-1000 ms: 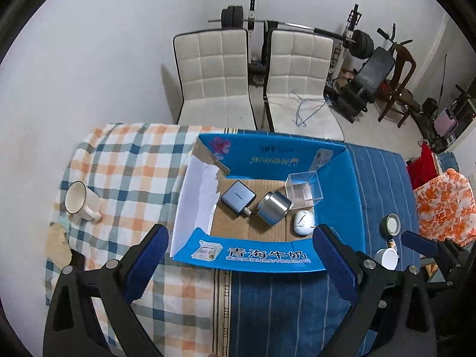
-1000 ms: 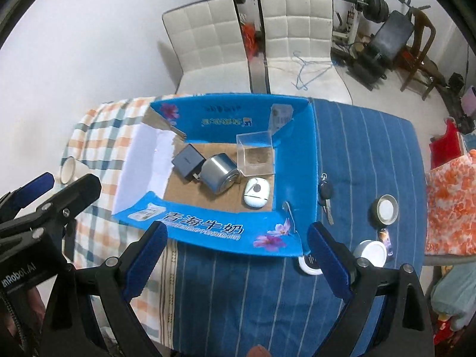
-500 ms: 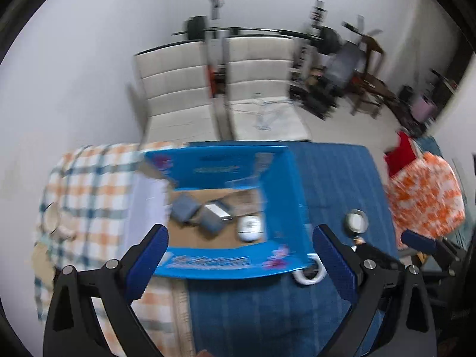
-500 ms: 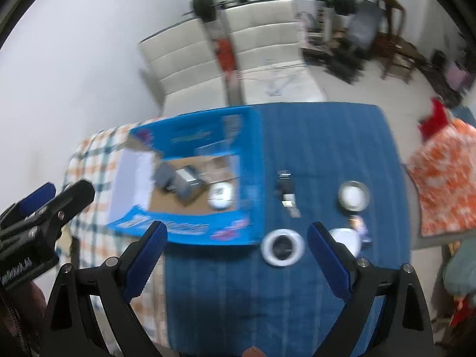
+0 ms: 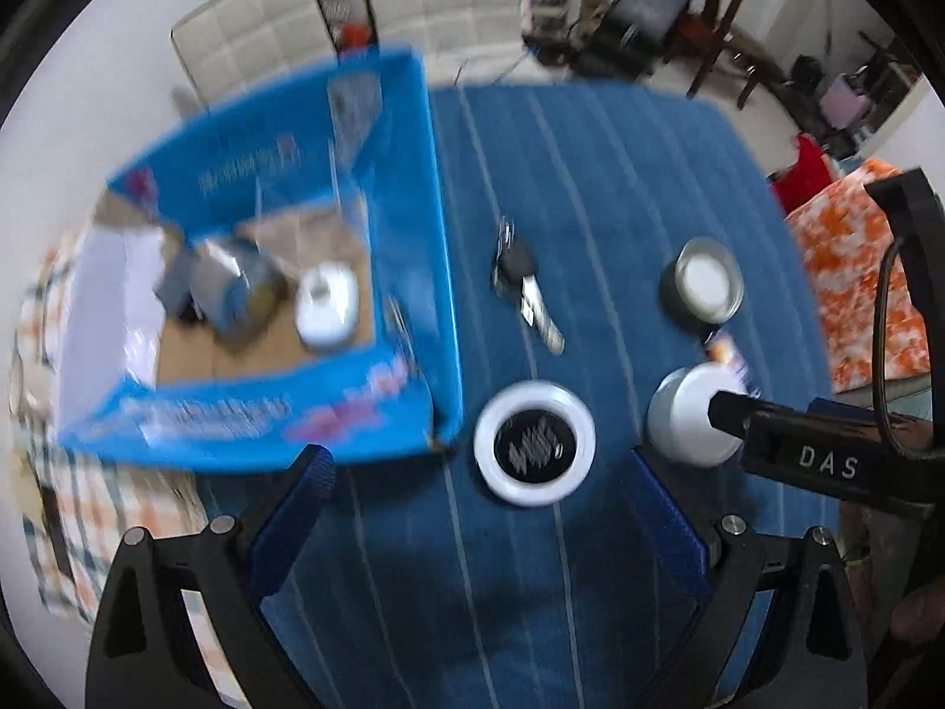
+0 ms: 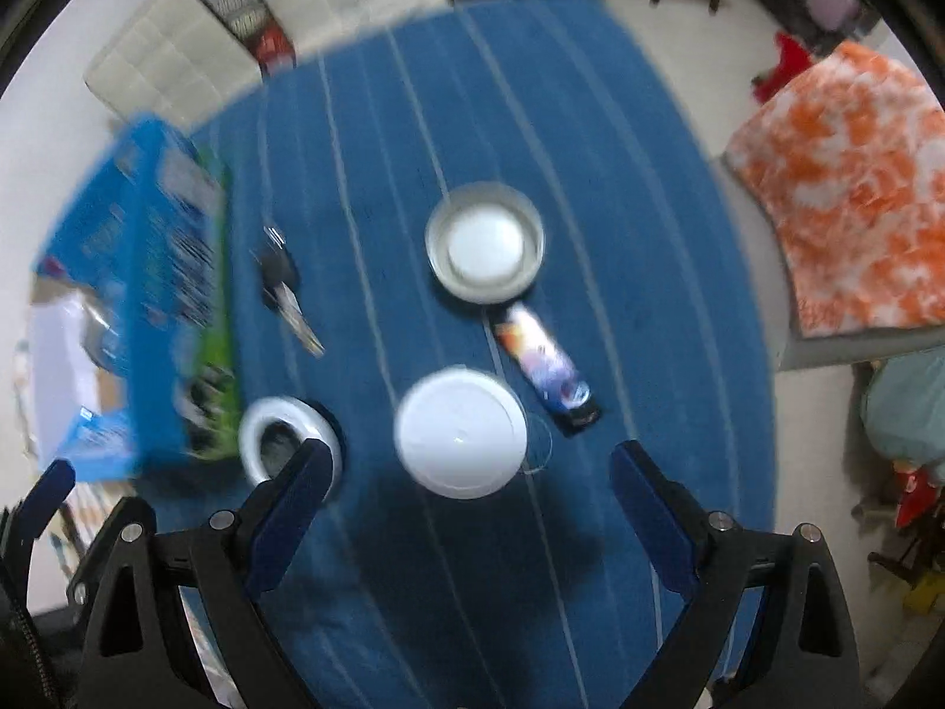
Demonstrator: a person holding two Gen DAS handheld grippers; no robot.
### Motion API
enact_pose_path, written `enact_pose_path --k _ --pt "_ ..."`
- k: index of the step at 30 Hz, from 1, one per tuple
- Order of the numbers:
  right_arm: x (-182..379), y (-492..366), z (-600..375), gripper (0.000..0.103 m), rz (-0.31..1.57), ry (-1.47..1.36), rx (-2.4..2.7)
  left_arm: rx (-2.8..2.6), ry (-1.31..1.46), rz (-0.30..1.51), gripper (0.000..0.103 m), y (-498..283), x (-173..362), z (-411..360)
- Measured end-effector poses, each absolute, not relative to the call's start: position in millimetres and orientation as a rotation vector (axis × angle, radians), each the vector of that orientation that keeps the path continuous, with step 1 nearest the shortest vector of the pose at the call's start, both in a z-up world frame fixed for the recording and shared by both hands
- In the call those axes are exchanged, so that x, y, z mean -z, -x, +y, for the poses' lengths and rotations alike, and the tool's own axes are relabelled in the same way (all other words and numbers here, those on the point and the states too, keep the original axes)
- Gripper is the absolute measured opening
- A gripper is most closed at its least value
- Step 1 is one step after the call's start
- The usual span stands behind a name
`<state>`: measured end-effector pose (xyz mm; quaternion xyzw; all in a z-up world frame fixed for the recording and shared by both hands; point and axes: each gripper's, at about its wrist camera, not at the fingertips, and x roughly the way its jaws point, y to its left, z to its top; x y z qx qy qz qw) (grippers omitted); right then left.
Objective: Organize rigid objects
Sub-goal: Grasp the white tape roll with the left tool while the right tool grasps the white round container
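Both grippers, left gripper [image 5: 475, 493] and right gripper [image 6: 463, 487], gape wide, empty; white round lid [image 6: 460, 433] looks light, stiff, slick, so pinch across its rim.

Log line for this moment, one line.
left gripper open, over white ring | right gripper open, over white lid | keys still outside box

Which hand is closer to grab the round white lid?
Probably right: the right hand-held gripper hangs open with the round white lid centred just ahead, while the left hand-held gripper faces the white ring.
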<state>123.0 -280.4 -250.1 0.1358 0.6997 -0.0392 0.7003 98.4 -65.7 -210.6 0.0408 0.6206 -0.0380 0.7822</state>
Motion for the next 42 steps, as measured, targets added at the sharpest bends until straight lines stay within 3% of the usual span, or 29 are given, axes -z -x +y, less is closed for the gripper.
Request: enact_pose_path --k 17,19,20,23,31,34,42 --pt "318.7 -132.3 -266.1 0.095 1.640 -0.205 -0.070 0.028 -0.016 1.492 0.099 -105.3 308.6 -93.2" --pt "326.4 -133.3 -268.6 0.090 1.661 -0.218 -0.066 0.040 -0.017 1.472 0.086 -106.4 309.6 -95.9" --pt "330.8 -133.4 -270.1 0.082 1.669 -0.238 -0.070 0.050 -0.029 1.478 0.073 -106.1 312.4 -99.0" --pt "338.3 -131.0 -273.8 0.074 1.682 -0.247 -0.064 0.055 -0.048 1.449 0.073 -99.7 313.1 -104.7" --pt "338.0 -85.2 -264.5 0.073 1.682 -0.130 -0.073 0.098 -0.056 1.486 0.074 -61.3 311.1 -100.5" --pt "342.4 -76.4 -265.6 0.073 1.676 -0.157 -0.039 0.082 -0.064 1.482 0.081 -62.5 313.5 -101.0" --pt "352.1 -79.5 -243.3 0.072 1.643 -0.136 0.016 0.090 -0.086 1.455 0.081 -70.9 315.9 -104.5"
